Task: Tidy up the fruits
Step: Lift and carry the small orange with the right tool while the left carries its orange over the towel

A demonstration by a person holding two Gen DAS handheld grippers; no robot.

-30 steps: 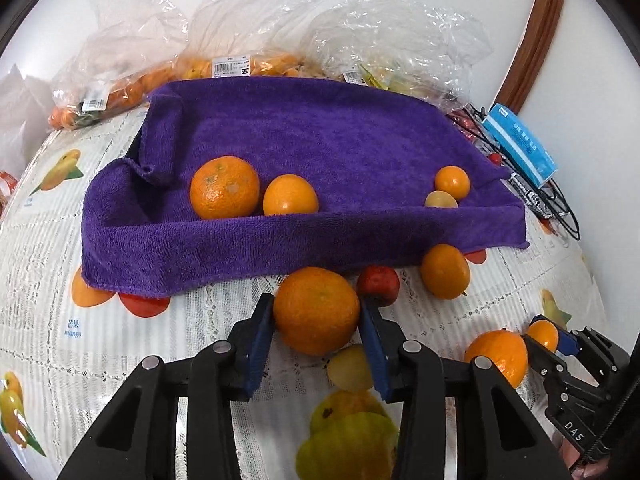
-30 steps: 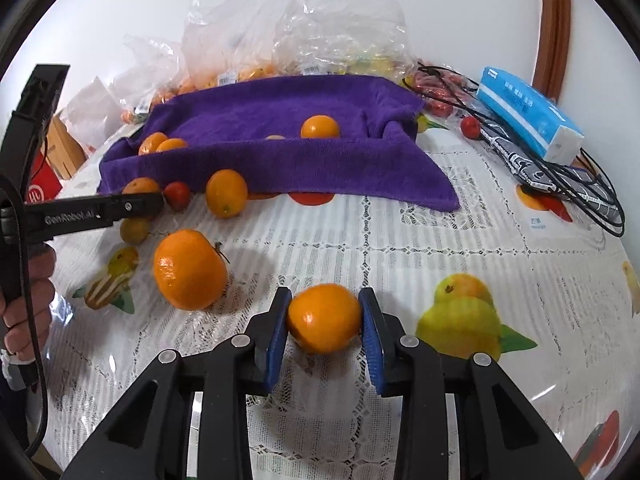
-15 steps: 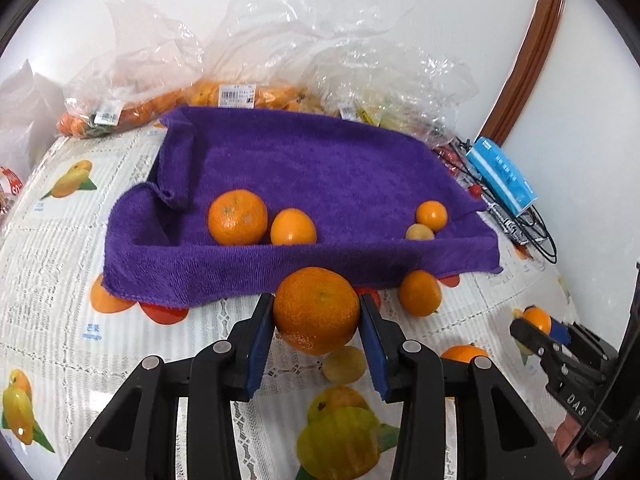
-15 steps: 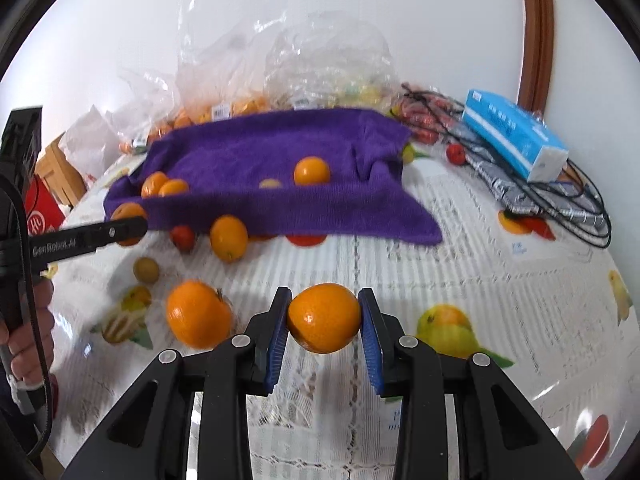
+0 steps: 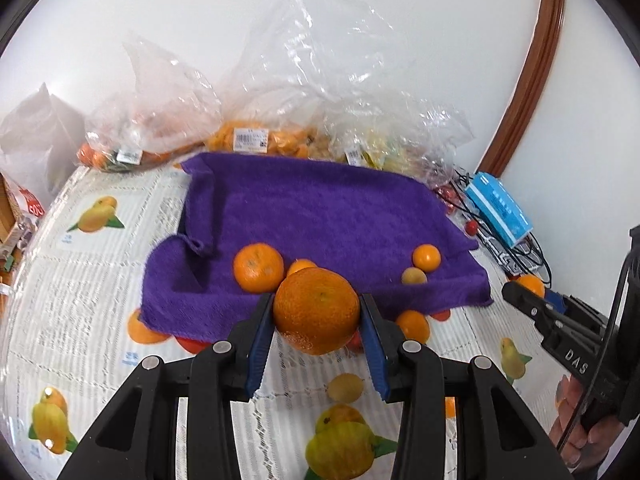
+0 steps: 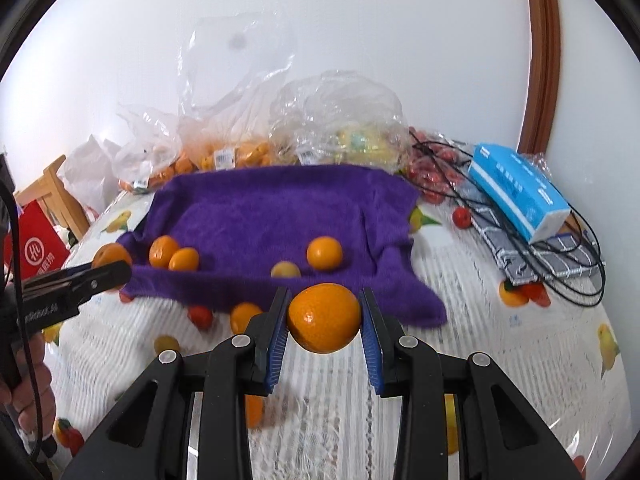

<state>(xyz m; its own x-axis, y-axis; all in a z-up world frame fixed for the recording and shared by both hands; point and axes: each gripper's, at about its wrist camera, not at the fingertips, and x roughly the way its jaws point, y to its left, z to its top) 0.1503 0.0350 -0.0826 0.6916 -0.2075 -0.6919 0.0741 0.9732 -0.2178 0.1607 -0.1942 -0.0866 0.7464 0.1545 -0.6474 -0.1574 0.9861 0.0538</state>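
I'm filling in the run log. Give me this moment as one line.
left gripper: shut on large orange | right gripper: shut on smaller orange | both held above tablecloth | purple towel: four fruits

Home dining table, fruit-print tablecloth

Fuzzy matt purple towel; crinkled glossy clear plastic bags at twelve o'clock; pebbled shiny-skinned orange; lacy white tablecloth; varnished wooden trim at two o'clock.
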